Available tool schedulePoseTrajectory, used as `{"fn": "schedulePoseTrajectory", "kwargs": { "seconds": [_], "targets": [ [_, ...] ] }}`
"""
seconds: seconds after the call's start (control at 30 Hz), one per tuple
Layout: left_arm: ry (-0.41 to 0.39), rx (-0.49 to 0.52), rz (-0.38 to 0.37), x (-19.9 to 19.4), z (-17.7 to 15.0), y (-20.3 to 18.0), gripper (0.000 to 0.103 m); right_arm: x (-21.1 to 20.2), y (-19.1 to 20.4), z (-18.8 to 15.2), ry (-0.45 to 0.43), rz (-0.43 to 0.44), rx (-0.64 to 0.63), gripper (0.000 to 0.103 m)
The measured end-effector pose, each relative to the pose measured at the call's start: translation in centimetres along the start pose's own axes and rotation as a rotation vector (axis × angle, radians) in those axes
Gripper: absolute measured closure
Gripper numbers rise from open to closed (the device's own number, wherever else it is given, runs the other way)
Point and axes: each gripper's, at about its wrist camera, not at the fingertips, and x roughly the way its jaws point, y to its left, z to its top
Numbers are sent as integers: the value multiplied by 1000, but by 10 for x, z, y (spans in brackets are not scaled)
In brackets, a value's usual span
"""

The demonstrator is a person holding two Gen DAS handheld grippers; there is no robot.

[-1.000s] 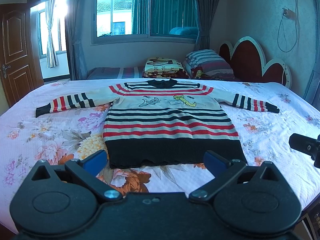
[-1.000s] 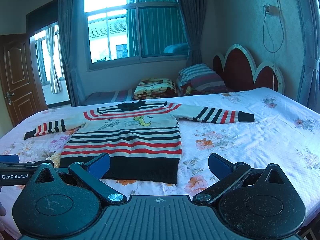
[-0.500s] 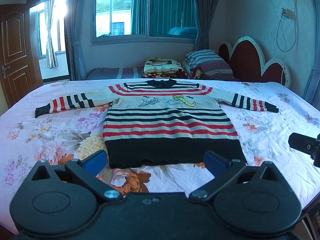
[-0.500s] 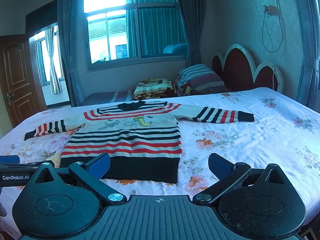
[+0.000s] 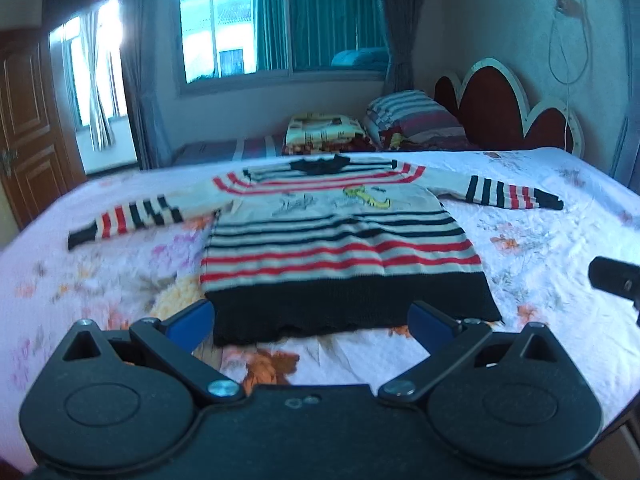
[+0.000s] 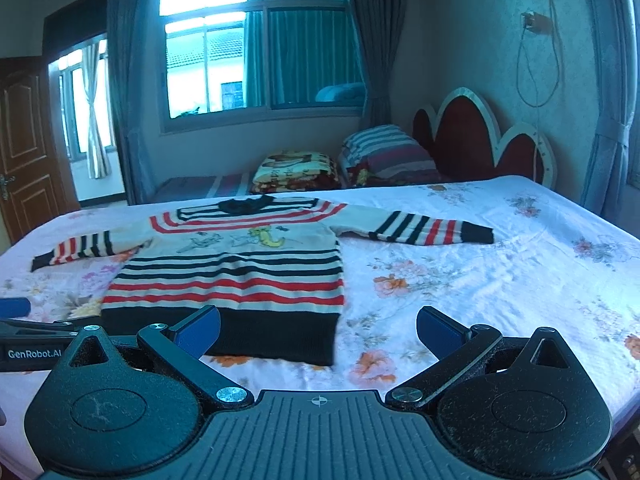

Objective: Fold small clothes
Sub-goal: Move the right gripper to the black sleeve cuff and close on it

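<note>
Striped knit sweater [image 5: 340,248] lying flat on a floral bed [image 5: 560,240]
Sleeves outstretched, black ribbed hem nearest; left gripper [image 5: 310,322] and right gripper [image 6: 318,326] jaws spread, empty.

Before you is a wide bed [image 5: 560,240] covered with a pale pink sheet printed with orange and yellow flowers. On it, a small knitted jumper [image 5: 340,248] in cream, red and black stripes lies flat, face up, both sleeves spread sideways, black hem nearest you. At the far edge, by the headboard, you see a striped pillow [image 6: 384,148] beside a folded patterned blanket [image 6: 296,168].
</note>
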Motion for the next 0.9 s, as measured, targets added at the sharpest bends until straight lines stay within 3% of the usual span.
{"fn": "schedulePoseTrajectory", "kwargs": {
  "seconds": [0.13,0.23,0.37,0.5,0.53,0.6,0.67,0.77,0.9],
  "targets": [
    [-15,-45,-68,16,12,-4,0,10,-21,7,-8,-49,15,0],
    [-26,-53,33,36,26,-10,0,24,-46,19,-23,-83,55,0],
    [-19,-75,-34,72,46,-9,1,51,-93,38,-45,-102,141,0],
    [-41,-95,-13,109,72,-11,1,95,-136,60,-49,-104,210,1],
    [-44,-100,9,120,79,-12,1,108,-146,65,-55,-102,225,11],
    [-45,-94,13,142,91,-14,1,138,-165,77,-38,-87,249,43],
    [-3,-79,-10,170,102,-17,1,169,-184,86,-15,-86,287,43],
    [16,-25,53,209,111,-27,1,215,-215,95,-13,-91,350,43],
    [83,-93,60,260,122,-29,1,285,-265,93,25,-103,469,43]
  ]
}}
